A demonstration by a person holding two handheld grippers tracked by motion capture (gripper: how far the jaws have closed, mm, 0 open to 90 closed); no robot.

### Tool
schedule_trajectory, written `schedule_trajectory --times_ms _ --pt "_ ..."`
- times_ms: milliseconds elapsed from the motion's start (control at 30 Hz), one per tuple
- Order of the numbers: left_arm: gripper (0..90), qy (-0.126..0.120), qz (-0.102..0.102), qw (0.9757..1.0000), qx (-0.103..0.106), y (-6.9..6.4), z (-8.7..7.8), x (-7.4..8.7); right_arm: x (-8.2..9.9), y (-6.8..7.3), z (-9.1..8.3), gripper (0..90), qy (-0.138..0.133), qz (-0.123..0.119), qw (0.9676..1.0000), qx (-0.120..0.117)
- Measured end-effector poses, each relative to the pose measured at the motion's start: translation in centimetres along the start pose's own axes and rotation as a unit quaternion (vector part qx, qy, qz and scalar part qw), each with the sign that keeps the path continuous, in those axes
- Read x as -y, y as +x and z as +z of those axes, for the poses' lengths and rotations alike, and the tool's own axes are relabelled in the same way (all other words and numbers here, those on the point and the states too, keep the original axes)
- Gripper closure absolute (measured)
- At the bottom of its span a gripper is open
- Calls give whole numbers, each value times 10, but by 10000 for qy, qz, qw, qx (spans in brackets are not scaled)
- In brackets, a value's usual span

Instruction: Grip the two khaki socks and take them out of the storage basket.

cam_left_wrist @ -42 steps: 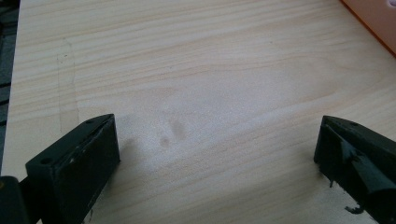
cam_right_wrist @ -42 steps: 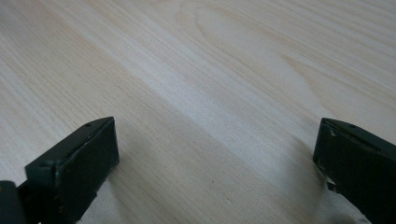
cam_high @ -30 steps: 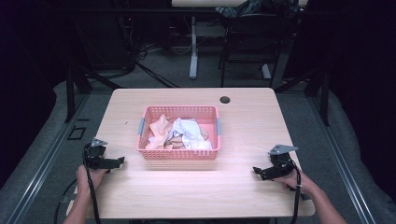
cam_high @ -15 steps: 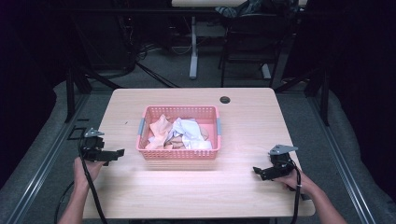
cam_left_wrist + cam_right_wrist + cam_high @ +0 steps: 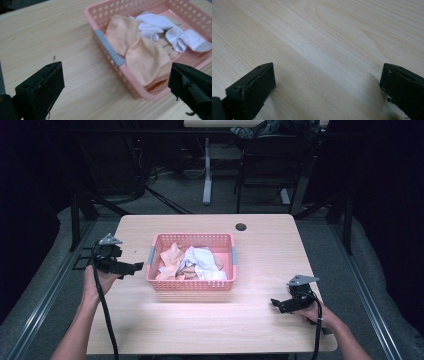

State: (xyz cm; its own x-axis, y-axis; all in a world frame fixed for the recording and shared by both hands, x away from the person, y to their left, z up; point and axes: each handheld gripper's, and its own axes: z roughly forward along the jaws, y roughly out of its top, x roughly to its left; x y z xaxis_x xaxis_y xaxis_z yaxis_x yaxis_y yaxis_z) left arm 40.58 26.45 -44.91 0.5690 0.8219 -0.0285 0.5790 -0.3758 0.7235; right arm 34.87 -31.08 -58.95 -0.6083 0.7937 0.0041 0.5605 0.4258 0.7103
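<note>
The pink basket sits near the middle of the counter, and I take it as my landmark. Inside it lies a heap of crumpled cloths: a peach cloth bunched against the basket's left wall beside the grey handle, and a white cloth further in, toward the far right corner of the basket.

My left hand-held gripper hovers just left of the basket, raised off the counter, its jaws spread wide apart and aimed at the peach cloth over the rim. I judge this to be the approach for picking a cloth out of the basket. The next move calls for carrying the jaws over the rim and down, so one jaw lands on either side of a fold of peach cloth before closing.

My right hand-held gripper rests low on the counter, well to the right of the basket and nearer me, jaws also wide apart with nothing between them but bare wood.

Beyond the basket, a small dark hole sits in the counter. The main obstacle I see is the basket's left wall and handle, which lie between the left jaws and the cloth.
</note>
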Motion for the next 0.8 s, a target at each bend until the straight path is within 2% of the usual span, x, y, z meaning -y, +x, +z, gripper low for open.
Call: schedule_trajectory --times_ms 100,200,300,400,433,500,567,633,700,733,800 --pt "45 79 177 9997 162 -15 12 -15 0 0 0 0 -1 0 10000 -1" --pt "77 326 351 9983 335 -31 29 -26 0 0 0 0 -1 -1 10000 -2" --pt "126 700 470 9955 443 -45 51 -31 0 0 0 0 -3 -2 10000 -1" --pt "164 1163 416 9908 557 -53 73 -31 0 0 0 0 2 -4 10000 5" --pt "176 1317 453 9888 531 -56 79 -31 0 0 0 0 0 -1 10000 -1" --pt "230 1481 440 9867 499 -60 87 -31 0 0 0 0 0 -1 10000 3" --pt "269 1668 338 9837 575 -63 97 -31 0 0 0 0 -2 2 10000 -7" --pt "317 1883 303 9805 479 -65 105 -31 0 0 0 0 -1 0 10000 -7" --pt "375 2015 241 9781 470 -65 110 -30 0 0 0 0 3 -4 10000 5" --pt "399 2091 185 9769 402 -66 114 -29 0 0 0 0 2 -3 10000 1" --pt "457 2170 103 9753 394 -66 117 -27 0 0 0 0 2 -8 10000 -8"
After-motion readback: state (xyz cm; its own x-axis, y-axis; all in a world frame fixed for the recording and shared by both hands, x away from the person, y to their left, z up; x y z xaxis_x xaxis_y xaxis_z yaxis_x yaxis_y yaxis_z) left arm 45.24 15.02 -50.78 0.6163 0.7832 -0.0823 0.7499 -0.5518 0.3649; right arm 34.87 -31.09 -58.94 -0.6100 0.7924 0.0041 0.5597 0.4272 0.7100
